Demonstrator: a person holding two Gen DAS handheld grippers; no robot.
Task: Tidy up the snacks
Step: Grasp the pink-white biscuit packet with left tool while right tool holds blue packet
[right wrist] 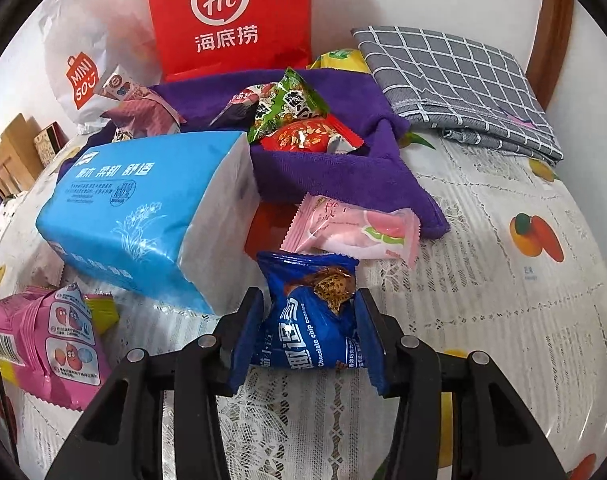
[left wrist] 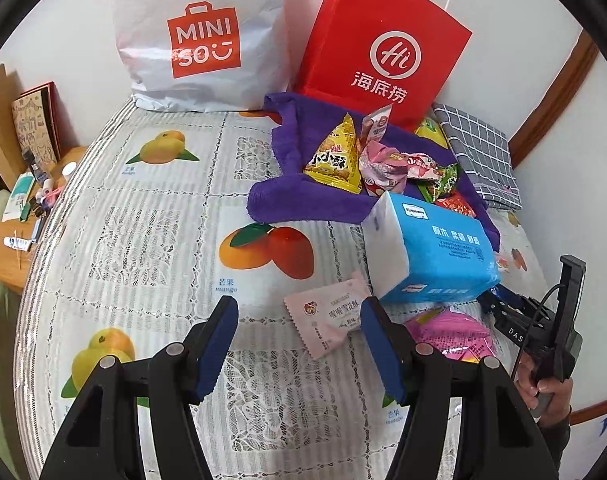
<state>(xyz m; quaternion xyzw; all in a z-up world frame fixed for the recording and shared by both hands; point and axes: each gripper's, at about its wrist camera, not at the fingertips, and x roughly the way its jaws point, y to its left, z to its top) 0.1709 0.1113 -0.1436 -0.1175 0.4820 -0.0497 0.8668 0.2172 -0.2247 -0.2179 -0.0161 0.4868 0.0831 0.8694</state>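
My right gripper (right wrist: 309, 300) is shut on a blue chocolate chip cookie packet (right wrist: 315, 320), its blue pads pressing both sides just above the fruit-print tablecloth (right wrist: 483, 300). A pale pink sweet packet (right wrist: 351, 232) lies just beyond it. My left gripper (left wrist: 297, 308) stands open with nothing between its fingers. A pale pink snack packet (left wrist: 327, 316) lies flat just ahead, by its right finger. Several snacks (left wrist: 367, 160) are piled on a purple towel (left wrist: 295, 196). The right gripper (left wrist: 535, 320), held by a hand, shows at the right edge of the left wrist view.
A blue tissue pack (left wrist: 431, 252) leans on the towel's front edge. A bright pink bag (right wrist: 47, 336) lies near it. A white shopping bag (left wrist: 199, 36) and a red paper bag (left wrist: 383, 48) stand against the wall. A grey checked cloth (right wrist: 455, 80) lies folded at the back right. A cluttered wooden shelf (left wrist: 23, 216) is at left.
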